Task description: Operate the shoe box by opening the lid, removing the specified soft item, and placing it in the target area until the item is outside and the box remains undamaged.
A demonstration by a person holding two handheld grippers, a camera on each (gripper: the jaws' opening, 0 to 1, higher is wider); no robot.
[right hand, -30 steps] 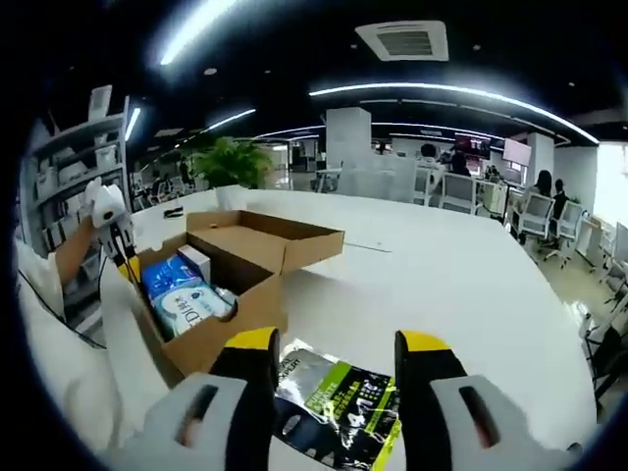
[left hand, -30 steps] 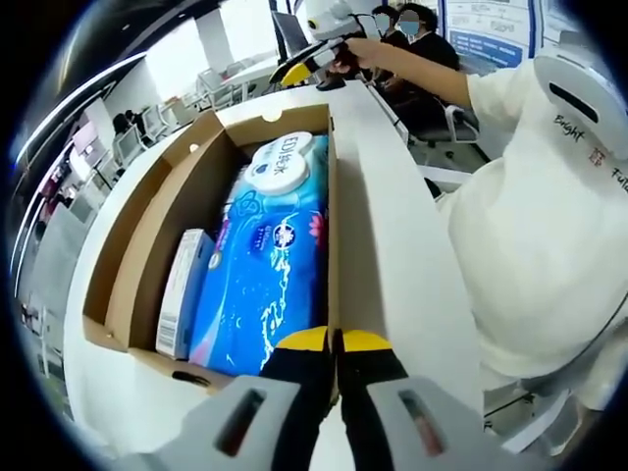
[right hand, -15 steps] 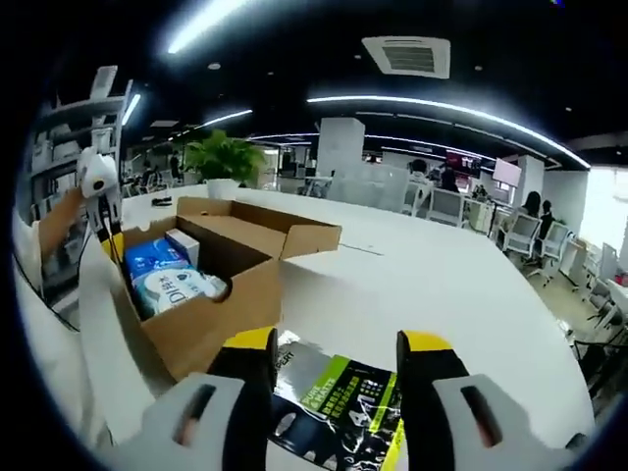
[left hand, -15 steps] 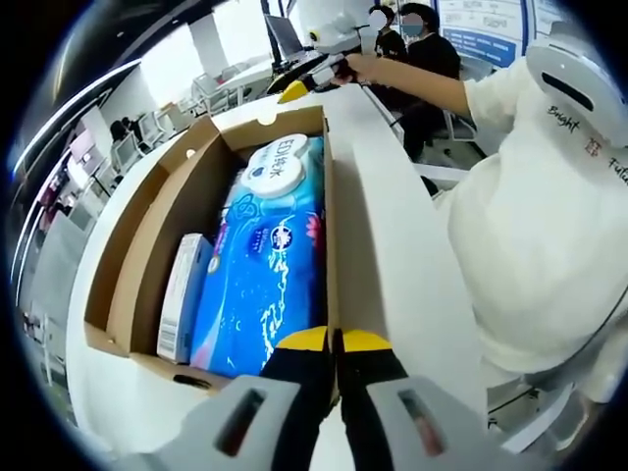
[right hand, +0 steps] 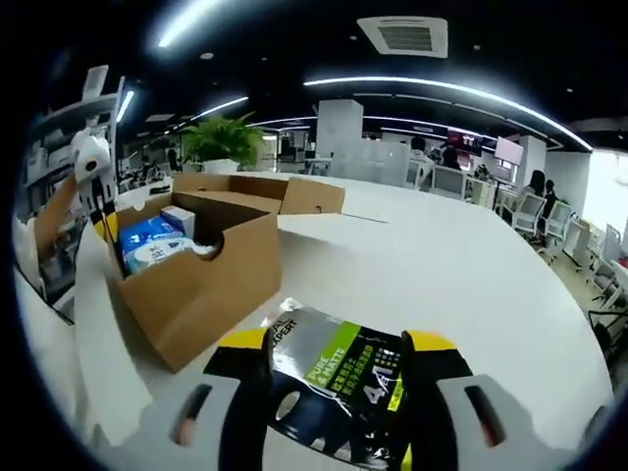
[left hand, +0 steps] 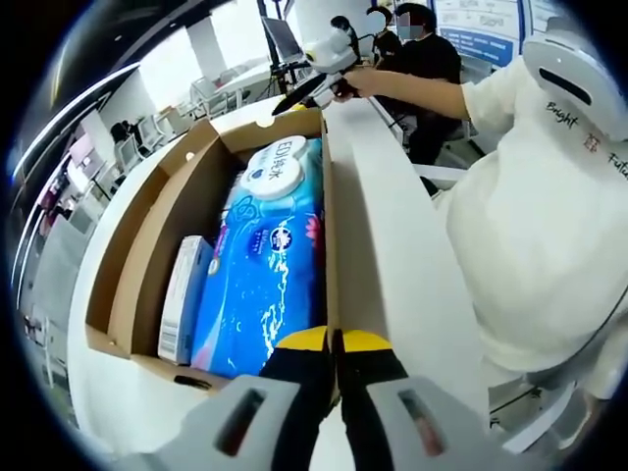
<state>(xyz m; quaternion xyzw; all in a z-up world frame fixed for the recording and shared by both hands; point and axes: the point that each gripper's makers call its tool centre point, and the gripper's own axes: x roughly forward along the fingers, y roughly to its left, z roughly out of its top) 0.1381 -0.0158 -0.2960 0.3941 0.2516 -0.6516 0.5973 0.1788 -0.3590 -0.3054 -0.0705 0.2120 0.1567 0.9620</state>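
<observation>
An open cardboard shoe box [left hand: 137, 245] holds a blue soft wipes pack [left hand: 265, 255] with a white round lid and a slim white carton [left hand: 182, 294]. My left gripper [left hand: 334, 340] is shut on the near end of the box's right wall. In the right gripper view the box [right hand: 206, 280] stands to the left with its lid [right hand: 294, 191] folded back, and my left gripper [right hand: 101, 226] is at its far corner. My right gripper [right hand: 339, 343] is open low over the table, and a black-and-green soft packet [right hand: 339, 378] lies between its jaws. My right gripper [left hand: 287, 100] shows beyond the box's far end.
The box stands on a long white table [right hand: 442, 265]. A person in a white top [left hand: 549, 226] stands close on the right side of it. A potted plant [right hand: 221, 147], office chairs [right hand: 446, 182] and seated people [left hand: 412, 39] are in the background.
The right gripper view has dropped lower and closer to the table, so the packet looks larger between the jaws. The left gripper keeps its hold on the box wall.
</observation>
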